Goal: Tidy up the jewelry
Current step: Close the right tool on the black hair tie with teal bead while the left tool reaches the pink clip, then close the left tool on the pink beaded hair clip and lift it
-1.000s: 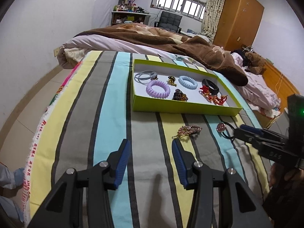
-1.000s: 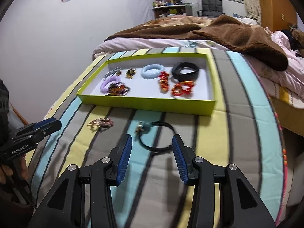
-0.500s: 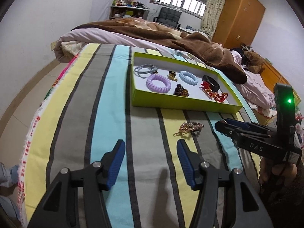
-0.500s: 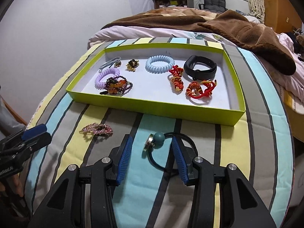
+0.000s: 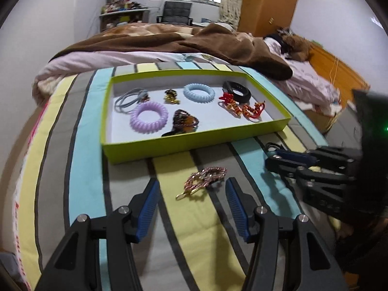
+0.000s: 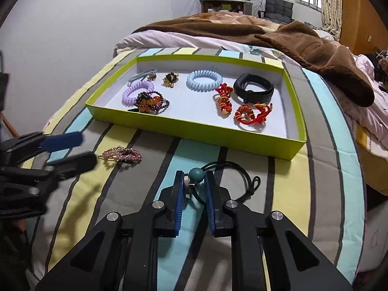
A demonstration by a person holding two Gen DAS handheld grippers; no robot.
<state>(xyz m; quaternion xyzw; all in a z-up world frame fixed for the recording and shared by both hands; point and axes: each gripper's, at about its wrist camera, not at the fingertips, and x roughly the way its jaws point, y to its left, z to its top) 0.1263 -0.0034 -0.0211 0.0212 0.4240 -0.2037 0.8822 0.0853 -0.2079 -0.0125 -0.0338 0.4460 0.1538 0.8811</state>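
A lime-green tray (image 5: 189,149) (image 6: 194,127) on the striped bedspread holds several hair ties, bracelets and a black band (image 6: 253,89). A pink beaded hair clip (image 5: 205,177) (image 6: 121,155) lies in front of the tray. My left gripper (image 5: 192,191) is open, its blue fingers either side of the clip and just short of it. My right gripper (image 6: 193,181) has closed around a black cord necklace with a teal bead (image 6: 196,175), the bead between the pads. The right gripper also shows in the left wrist view (image 5: 278,158).
A brown blanket (image 6: 303,43) lies bunched behind the tray. The bed's edge drops off at left and right. A wooden wardrobe (image 5: 266,0) and a desk chair (image 5: 175,12) stand at the far wall.
My left gripper has moved right and forward so the pink clip sits between its open fingers. My right gripper has moved forward and narrowed around the teal bead of the necklace.
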